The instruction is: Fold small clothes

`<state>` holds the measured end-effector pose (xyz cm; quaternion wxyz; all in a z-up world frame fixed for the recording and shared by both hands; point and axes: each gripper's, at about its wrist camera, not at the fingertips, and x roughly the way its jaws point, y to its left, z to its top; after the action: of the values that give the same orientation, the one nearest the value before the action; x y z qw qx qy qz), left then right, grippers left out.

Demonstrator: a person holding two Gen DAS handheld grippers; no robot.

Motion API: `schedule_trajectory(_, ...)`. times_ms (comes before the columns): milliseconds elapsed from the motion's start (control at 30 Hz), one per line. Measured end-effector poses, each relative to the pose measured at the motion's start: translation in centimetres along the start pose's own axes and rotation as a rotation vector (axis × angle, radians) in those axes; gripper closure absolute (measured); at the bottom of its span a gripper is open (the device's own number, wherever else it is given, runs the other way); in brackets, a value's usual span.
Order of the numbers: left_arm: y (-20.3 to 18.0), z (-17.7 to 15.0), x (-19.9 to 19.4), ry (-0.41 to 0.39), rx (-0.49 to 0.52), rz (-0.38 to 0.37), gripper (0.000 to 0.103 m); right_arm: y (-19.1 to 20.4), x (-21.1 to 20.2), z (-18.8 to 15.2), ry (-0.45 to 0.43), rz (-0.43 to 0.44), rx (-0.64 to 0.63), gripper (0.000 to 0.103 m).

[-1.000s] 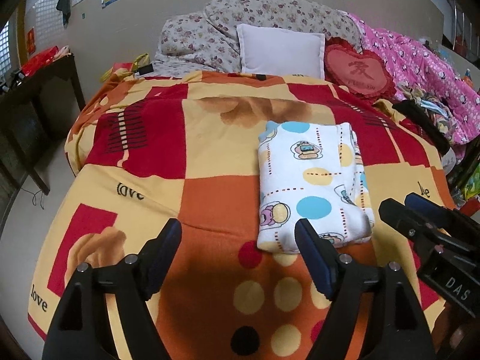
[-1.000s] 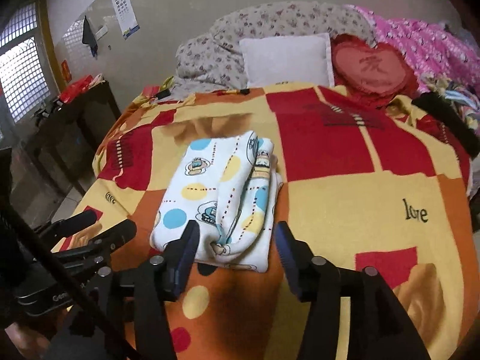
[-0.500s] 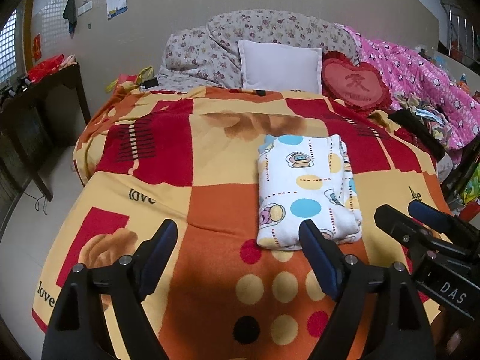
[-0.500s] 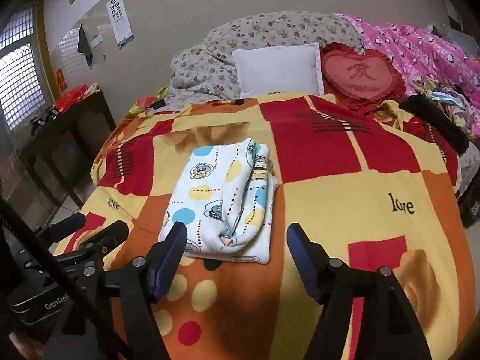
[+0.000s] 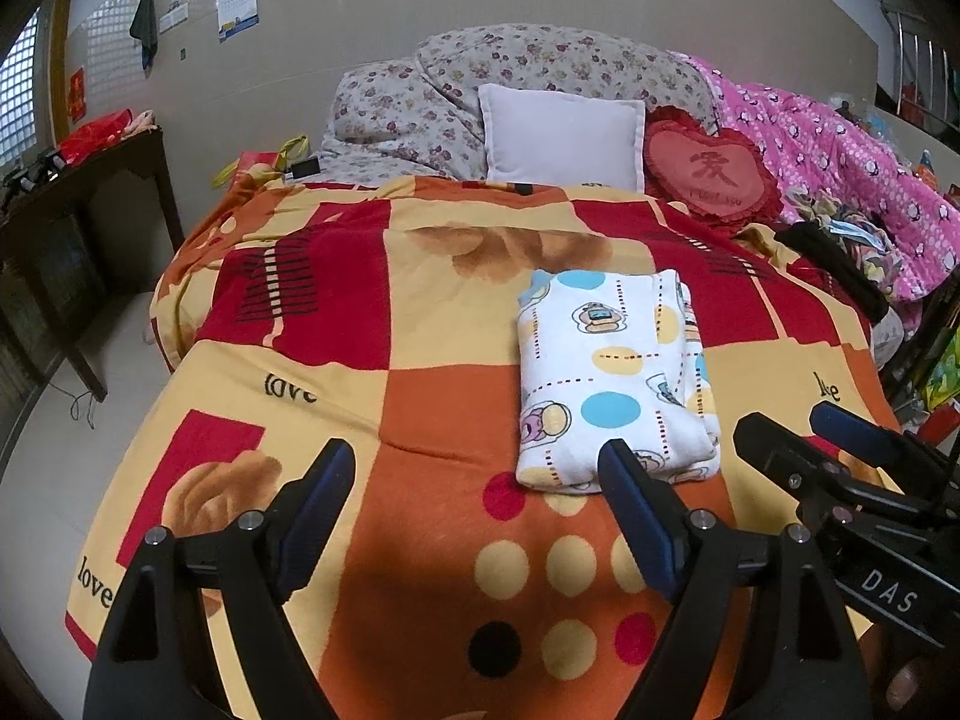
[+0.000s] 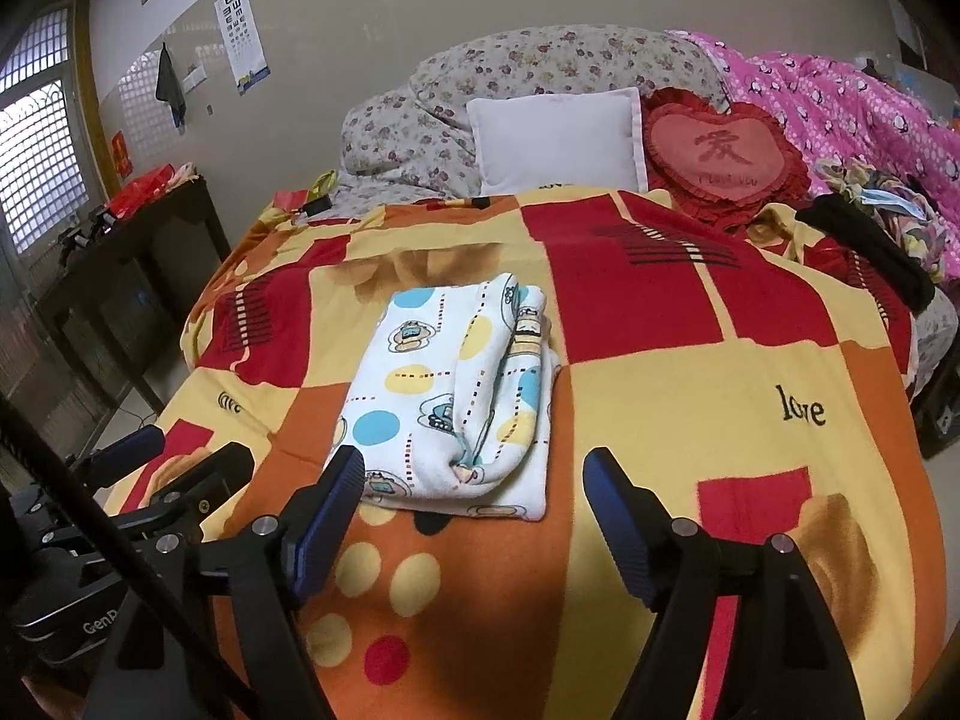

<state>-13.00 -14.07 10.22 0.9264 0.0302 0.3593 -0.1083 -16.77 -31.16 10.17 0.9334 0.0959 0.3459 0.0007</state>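
Observation:
A folded white baby garment (image 5: 612,372) with coloured dots and cartoon prints lies flat on the checked orange, red and yellow blanket (image 5: 420,396). My left gripper (image 5: 474,462) hovers open just short of its near edge, slightly to its left, with nothing between the fingers. My right gripper (image 6: 474,462) hangs before the garment (image 6: 456,396) and its near right corner. Its jaws are opening and hold nothing. Each gripper shows at the edge of the other's view: the right gripper (image 5: 798,426) and the left gripper (image 6: 180,450).
At the head of the bed lie a white pillow (image 5: 561,132), a red heart cushion (image 5: 711,174), a floral quilt (image 5: 510,66) and a pink quilt (image 5: 840,150). Dark clothes (image 6: 864,240) are piled at the right edge. A dark wooden table (image 5: 78,210) stands left of the bed.
Both grippers have drawn back from the folded garment, which now looks smaller and lies still. The right gripper's jaws have spread wider.

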Motion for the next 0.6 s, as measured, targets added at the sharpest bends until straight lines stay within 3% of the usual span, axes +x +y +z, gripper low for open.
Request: schedule_trajectory(600, 0.66, -0.14, 0.5, 0.007, -0.008, 0.014, 0.02, -0.39, 0.57, -0.18, 0.02, -0.005, 0.013, 0.021)
